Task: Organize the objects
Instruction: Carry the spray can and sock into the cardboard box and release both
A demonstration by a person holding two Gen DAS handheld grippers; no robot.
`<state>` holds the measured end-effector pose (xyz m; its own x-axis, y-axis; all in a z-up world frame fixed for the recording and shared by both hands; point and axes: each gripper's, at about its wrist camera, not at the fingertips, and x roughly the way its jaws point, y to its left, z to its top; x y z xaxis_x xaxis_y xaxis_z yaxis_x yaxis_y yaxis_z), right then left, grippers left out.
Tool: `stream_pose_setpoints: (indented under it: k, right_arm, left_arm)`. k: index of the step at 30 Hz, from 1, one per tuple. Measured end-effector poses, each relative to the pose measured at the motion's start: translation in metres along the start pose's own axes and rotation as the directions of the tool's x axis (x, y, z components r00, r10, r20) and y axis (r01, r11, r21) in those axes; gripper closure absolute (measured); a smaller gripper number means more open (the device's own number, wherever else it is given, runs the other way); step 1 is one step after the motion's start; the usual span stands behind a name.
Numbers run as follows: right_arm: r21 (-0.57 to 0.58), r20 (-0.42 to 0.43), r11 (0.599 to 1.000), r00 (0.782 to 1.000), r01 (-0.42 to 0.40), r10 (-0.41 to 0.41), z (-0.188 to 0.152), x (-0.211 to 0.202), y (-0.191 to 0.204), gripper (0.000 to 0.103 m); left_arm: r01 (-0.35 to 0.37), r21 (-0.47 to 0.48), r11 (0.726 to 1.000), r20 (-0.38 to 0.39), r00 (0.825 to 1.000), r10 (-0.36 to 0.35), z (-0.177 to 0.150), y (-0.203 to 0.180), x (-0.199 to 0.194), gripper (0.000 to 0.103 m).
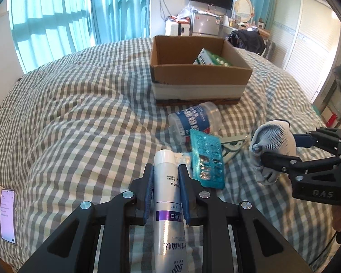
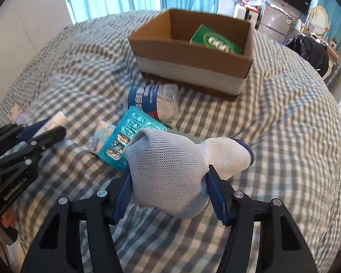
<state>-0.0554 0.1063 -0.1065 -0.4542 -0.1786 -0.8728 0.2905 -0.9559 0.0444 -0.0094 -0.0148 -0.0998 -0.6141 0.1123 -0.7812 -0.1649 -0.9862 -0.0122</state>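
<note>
Far off to the left of the left gripper's [image 1: 165,177] jaws a phone [image 1: 8,215] lies face up on the checked bedspread [image 1: 79,113], its screen lit. The jaws themselves are pinching a white tube [image 1: 167,195], blue pads pressed on both its sides; the tube runs lengthwise between the fingers with its white cap poking out just ahead of the fingertips. Just right of the right-hand finger lies a teal blister tray [image 1: 206,159], and tucked between it and the tube's cap is a small crinkled packet [image 1: 183,158]. Ahead of the jaws and a little right, a clear plastic bottle [image 1: 194,121] with a blue label lies on its side, touching the tray's far end; a metal tool [image 1: 233,144] shows partly from under the tray's right edge. Farther ahead stands an open cardboard box [image 1: 200,86], near the bottle, with a green packet [image 1: 212,59] resting inside against its right wall. Well right of the left jaws, the right gripper [image 2: 170,179] is clamped on a bunched white knit glove [image 2: 170,170], which fills the gap between its blue pads and bulges above and ahead of the fingertips, its dark-trimmed cuff hanging out to the right. From the right wrist view the tray sits just ahead-left of those jaws, the bottle beyond it, and the box farther ahead.
</note>
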Motion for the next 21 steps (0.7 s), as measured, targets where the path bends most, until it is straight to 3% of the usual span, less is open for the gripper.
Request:
stream_pose_setpoints:
  k: [13,21]
  right_arm:
    - [-0.020,0.165,0.999,0.985,0.048,-0.044,0.022,-0.080,-0.004,0.042]
    - [0.007,0.256,0.999,0.965,0.054,-0.054,0.068,-0.115,-0.019,0.042]
  left_arm:
    - [0.015,0.071,0.997,0.104,0.994,-0.022,0.039,-0.023,-0.042,0.081]
    - [0.048,0.099,0.994,0.138,0.989,-0.062,0.084,-0.033,-0.041,0.081]
